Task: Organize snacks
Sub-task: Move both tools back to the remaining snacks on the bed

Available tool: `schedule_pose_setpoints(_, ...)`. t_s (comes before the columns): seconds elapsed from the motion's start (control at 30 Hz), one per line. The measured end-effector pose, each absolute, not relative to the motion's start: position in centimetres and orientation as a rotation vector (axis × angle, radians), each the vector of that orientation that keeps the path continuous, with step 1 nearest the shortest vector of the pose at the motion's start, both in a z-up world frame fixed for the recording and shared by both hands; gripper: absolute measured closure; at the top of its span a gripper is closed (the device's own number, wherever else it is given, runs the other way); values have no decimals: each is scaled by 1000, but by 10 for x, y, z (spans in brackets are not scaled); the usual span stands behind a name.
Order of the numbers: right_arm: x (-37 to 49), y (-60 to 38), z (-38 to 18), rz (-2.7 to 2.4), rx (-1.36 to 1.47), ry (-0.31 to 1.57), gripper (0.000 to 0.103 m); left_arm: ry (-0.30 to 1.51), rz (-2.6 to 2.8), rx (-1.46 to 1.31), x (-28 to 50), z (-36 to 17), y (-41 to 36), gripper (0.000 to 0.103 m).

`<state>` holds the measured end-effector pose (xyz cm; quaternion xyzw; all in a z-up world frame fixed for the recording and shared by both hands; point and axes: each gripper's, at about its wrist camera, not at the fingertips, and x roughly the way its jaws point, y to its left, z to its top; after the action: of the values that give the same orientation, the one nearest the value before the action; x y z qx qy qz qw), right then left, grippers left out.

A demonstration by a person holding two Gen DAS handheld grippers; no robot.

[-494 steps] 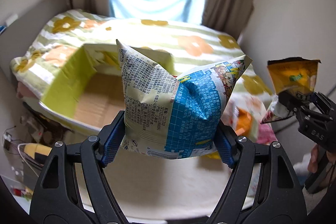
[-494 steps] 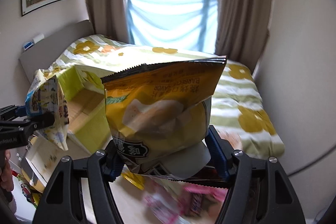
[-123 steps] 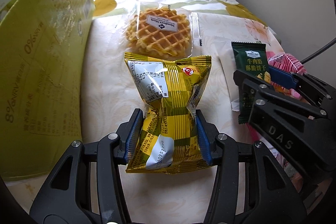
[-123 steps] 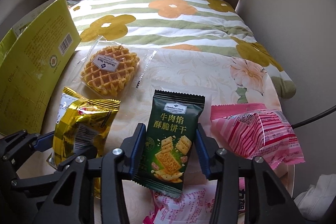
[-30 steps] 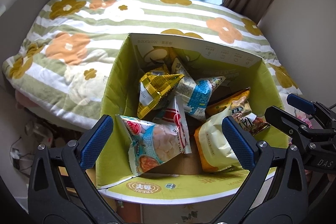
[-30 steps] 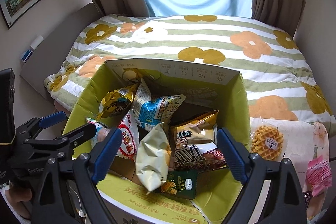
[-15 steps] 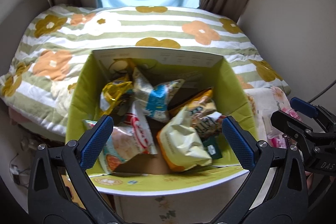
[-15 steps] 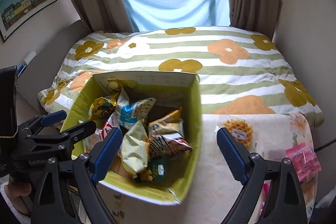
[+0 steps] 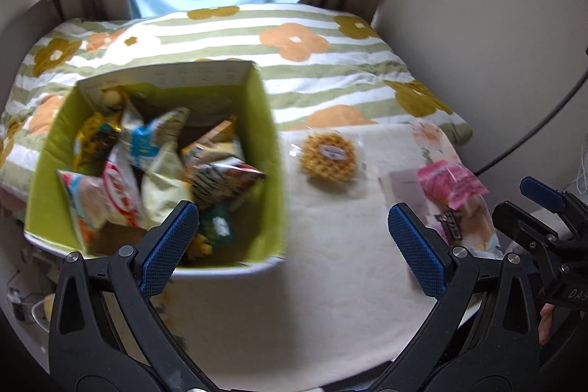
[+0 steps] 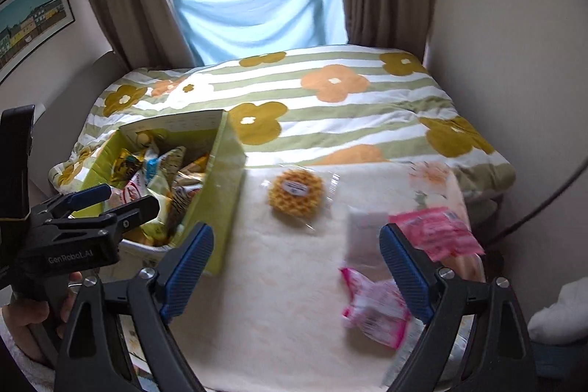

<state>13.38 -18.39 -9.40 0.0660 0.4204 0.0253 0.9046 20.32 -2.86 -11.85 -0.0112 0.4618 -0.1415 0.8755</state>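
Note:
A yellow-green cardboard box (image 9: 270, 149) (image 10: 229, 179) stands at the table's left, filled with several snack bags. A wrapped waffle (image 9: 329, 155) (image 10: 296, 193) lies on the cream tablecloth to its right. Pink snack packets (image 9: 450, 184) (image 10: 435, 232) lie at the right, with another pink packet (image 10: 373, 309) nearer the front. My left gripper (image 9: 292, 252) is open and empty, above the box's right wall and the cloth. My right gripper (image 10: 296, 269) is open and empty over the cloth, between box and pink packets.
The table (image 10: 294, 318) is covered by a cream cloth (image 9: 330, 281). A bed with a striped flower quilt (image 10: 330, 105) lies behind it, below a window with curtains. A wall stands close at the right. A cable (image 9: 533, 131) runs down the right side.
Both grippers have swung right, away from the box toward the cloth; waffle and pink packets now sit nearer centre. Both stayed open and empty.

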Motion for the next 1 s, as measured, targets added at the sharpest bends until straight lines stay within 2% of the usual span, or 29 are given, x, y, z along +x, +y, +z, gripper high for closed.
schedule_pose_setpoints(0.33, 77, -275, -135, -5, 134, 937, 13, 1050, -367, -13, 159, -164, -137, 0)
schedule_pose_setpoints(0.6, 51, -311, -180, -19, 183, 1014, 13, 1180, -437, 35, 159, -217, -198, 0)
schedule_pose_setpoints(1.0, 50, -320, -232, 16, 202, 1054, 13, 1274, -494, 87, 184, -282, -244, 0)
